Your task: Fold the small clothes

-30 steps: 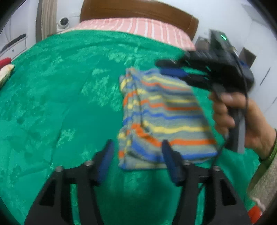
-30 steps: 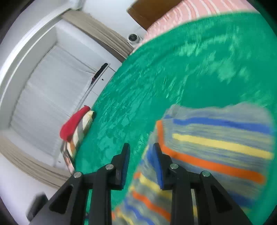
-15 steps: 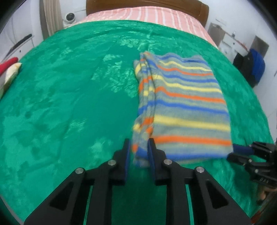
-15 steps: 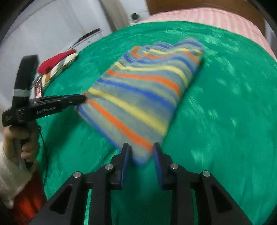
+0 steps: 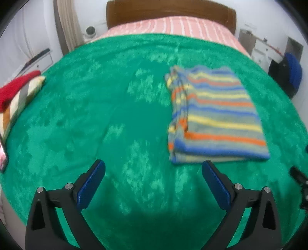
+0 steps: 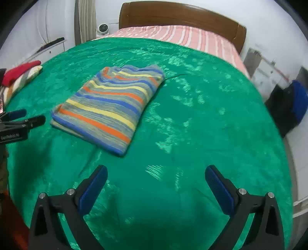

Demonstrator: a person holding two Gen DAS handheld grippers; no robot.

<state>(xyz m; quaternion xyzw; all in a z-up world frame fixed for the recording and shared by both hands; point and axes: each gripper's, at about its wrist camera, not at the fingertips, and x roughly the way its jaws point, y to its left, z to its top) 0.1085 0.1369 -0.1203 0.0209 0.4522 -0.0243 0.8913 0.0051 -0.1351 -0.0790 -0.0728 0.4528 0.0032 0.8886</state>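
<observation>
On the green blanket (image 5: 119,119), folded striped garment (image 5: 215,117) lies free; both tools opening, empty.

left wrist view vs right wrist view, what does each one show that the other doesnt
Only the left wrist view shows the left claw head-on, its jaws opening with nothing between them, and the stacked folded edges along the striped garment's left side.

Only the right wrist view shows the right claw head-on, jaws likewise opening and empty, plus the left claw from the side at the picture's left edge, just short of the garment.

Both show the folded garment lying on the green blanket, the wooden headboard and the red item.
</observation>
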